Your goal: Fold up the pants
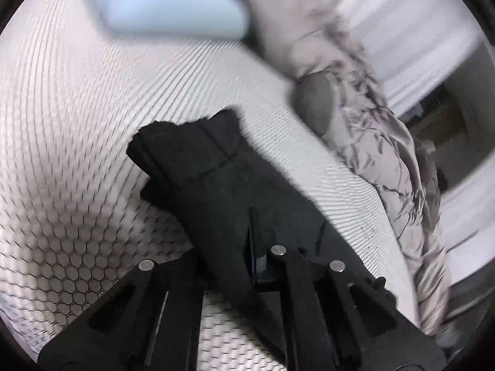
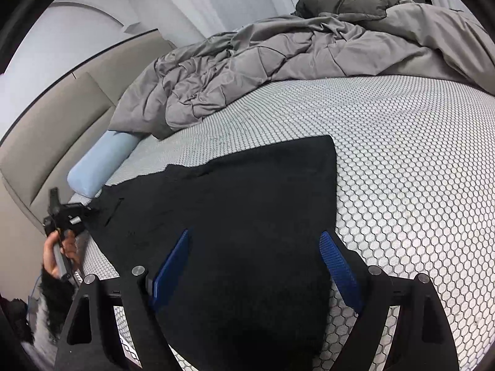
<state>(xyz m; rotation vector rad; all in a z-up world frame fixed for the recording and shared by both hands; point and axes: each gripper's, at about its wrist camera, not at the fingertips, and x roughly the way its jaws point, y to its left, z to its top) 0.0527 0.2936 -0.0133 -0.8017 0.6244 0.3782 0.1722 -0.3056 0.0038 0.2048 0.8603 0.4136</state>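
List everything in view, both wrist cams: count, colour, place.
pants: 1, black, spread on the mattress, near side
mattress: 1, white with hexagon pattern, under the pants
comforter: 1, grey, bunched along the far side of the mattress
pillow: 1, pale blue, by the headboard
headboard: 1, beige, padded, left in the right wrist view
left gripper: 1, black, shut on the pants' edge
right gripper: 1, black with blue pads, open over the pants
hand: 1, holding the left gripper

No readable text — no labels, brands, numbers or signs.
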